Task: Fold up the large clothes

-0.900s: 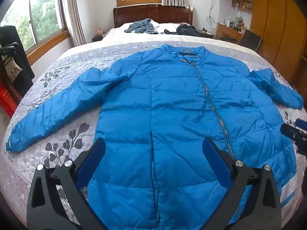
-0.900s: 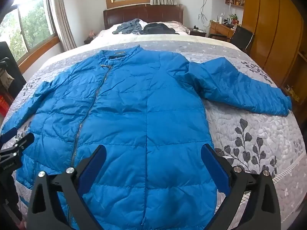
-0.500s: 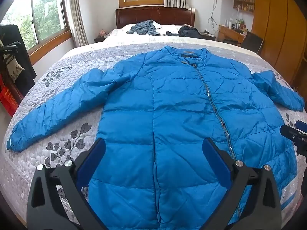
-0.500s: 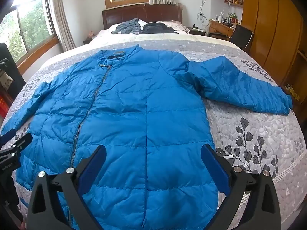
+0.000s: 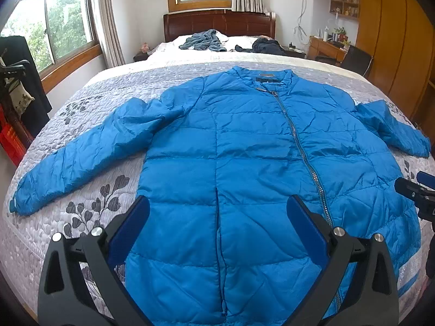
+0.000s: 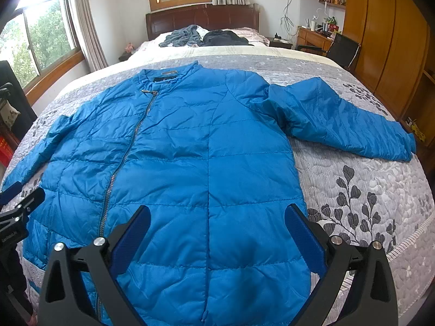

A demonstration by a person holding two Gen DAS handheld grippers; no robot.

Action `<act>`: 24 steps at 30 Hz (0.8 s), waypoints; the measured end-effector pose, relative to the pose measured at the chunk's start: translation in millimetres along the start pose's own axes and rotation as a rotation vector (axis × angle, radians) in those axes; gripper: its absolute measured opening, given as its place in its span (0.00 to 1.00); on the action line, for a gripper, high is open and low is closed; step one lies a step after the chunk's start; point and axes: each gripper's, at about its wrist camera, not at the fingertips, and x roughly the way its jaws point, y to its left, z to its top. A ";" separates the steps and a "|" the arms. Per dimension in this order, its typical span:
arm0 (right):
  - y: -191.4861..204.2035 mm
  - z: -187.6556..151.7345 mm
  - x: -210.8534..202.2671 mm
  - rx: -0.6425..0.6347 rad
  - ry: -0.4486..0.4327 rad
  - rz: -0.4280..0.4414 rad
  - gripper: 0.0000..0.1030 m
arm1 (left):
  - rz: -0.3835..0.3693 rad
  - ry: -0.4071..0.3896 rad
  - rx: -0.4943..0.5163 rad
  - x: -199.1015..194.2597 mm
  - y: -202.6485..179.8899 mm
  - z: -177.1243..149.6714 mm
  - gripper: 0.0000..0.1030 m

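Note:
A large blue puffer jacket [image 5: 244, 149] [image 6: 190, 149] lies flat and zipped on the bed, collar towards the headboard, both sleeves spread out to the sides. My left gripper [image 5: 217, 209] hovers open above the jacket's lower left panel, nothing between its blue pads. My right gripper [image 6: 217, 214] hovers open above the lower right panel, also holding nothing. The left sleeve [image 5: 81, 157] reaches towards the bed's left edge. The right sleeve [image 6: 339, 119] lies across the grey quilt. Each gripper shows at the edge of the other's view.
The bed carries a grey quilt with a leaf pattern [image 6: 353, 203]. Two heaps of dark clothes [image 5: 206, 40] lie near the wooden headboard [image 5: 217, 21]. A wooden wardrobe [image 6: 380, 40], a desk and a black chair [image 6: 342, 49] stand on the right. A red crate [image 5: 11, 138] is on the left.
Both views have pulled back and risen slightly, so the jacket sits lower and smaller in frame. The jacket has not moved and both grippers stay open.

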 end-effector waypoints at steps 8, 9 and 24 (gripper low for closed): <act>-0.1 2.1 -1.4 0.003 0.001 0.001 0.96 | 0.001 0.001 0.002 0.5 0.3 -0.3 0.97; -0.3 1.9 -1.0 0.002 0.001 0.000 0.96 | 0.000 0.001 0.002 0.5 0.3 -0.3 0.97; -0.3 1.7 -0.9 0.005 0.002 0.002 0.96 | 0.001 0.003 0.001 0.7 1.4 -0.9 0.97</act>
